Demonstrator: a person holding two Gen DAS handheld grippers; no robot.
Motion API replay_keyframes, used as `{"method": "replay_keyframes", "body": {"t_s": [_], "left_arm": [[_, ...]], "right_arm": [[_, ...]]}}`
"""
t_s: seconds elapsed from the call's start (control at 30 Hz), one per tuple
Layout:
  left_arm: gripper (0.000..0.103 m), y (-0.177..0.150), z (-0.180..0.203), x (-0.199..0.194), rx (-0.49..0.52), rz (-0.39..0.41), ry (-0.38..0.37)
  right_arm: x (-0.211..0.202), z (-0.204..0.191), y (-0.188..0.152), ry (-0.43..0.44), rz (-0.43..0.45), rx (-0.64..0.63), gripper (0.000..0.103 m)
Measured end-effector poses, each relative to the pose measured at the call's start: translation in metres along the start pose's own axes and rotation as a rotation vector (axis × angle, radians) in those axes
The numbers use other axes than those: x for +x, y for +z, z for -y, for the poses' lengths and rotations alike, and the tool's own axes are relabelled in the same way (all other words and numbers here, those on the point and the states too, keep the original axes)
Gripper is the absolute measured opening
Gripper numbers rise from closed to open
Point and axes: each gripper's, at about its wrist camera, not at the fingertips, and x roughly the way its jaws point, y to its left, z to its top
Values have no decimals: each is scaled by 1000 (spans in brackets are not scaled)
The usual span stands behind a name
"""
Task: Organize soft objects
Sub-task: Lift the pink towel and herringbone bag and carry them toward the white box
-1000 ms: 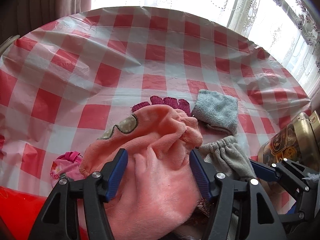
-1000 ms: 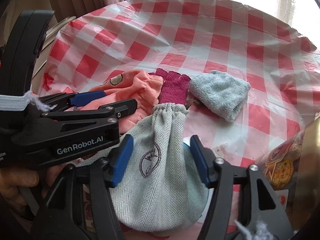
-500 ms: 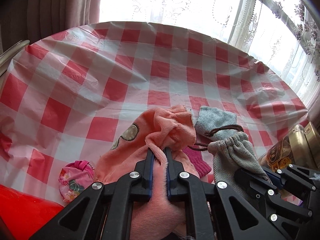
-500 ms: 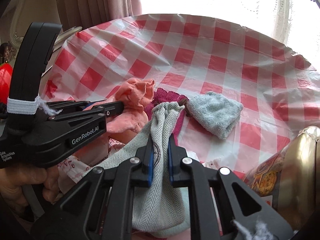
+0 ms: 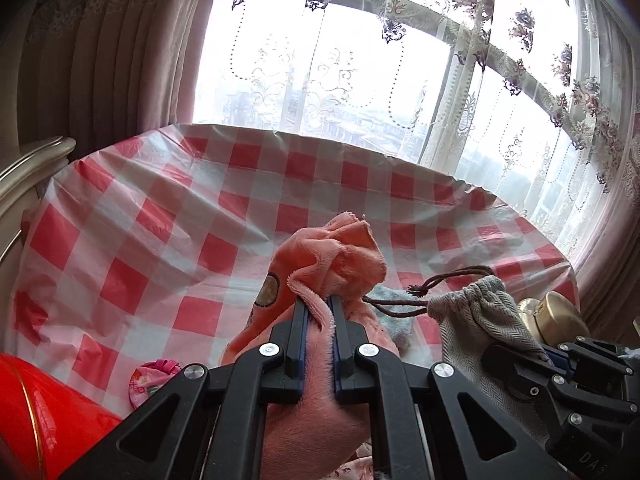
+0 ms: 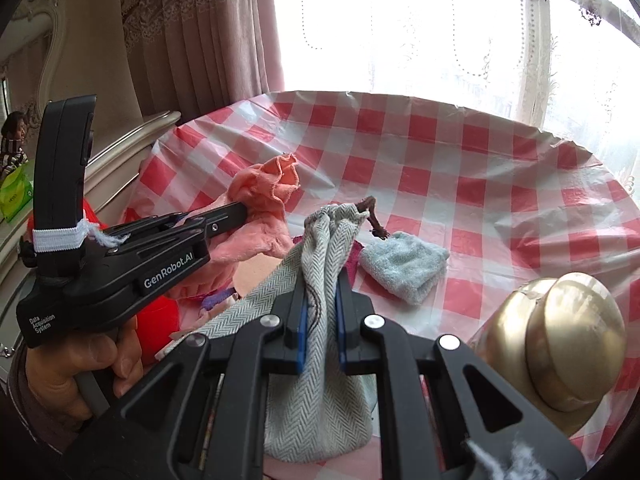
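My left gripper (image 5: 318, 304) is shut on a fluffy pink cloth (image 5: 336, 256) and holds it lifted above the red-checked table; the cloth also shows in the right wrist view (image 6: 266, 188). My right gripper (image 6: 320, 284) is shut on a grey herringbone drawstring pouch (image 6: 316, 360), also lifted; the pouch shows at the right of the left wrist view (image 5: 476, 316). A folded light blue-grey towel (image 6: 404, 264) lies on the table beyond the pouch. A magenta knit piece (image 6: 352, 258) peeks out beside the pouch.
A gold-lidded jar (image 6: 560, 344) stands at the right, close to my right gripper. A red container (image 5: 36, 412) sits at the lower left. A small pink floral pouch (image 5: 150, 380) lies near it. The table's far edge meets a curtained window (image 5: 340, 80).
Both grippers closed on their cloth items, the left on the pink cloth and the right on the grey pouch, then lifted them up off the table. The views tilted up toward the window.
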Motion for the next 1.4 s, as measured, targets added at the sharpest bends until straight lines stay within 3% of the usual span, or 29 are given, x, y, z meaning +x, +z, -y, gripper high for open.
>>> {"method": "replay_keyframes", "body": {"t_s": [0.23,0.5,1.13,1.4], "left_arm": [[9,-6,32,-39,30,34,-64],[9,-36,87,-73,102,-1,-173],[9,-129,247,-105,299,-273,-502],[9,-161,304,-104,408,-370,-561]], "right_arm": [[-56,10,-17,-8,32,8,14],[-120,50,-51,-75,35,63,14],[-245,168,-185,-323,-68,329,14],[-276,184,-245,-373,-148,398,14]]}}
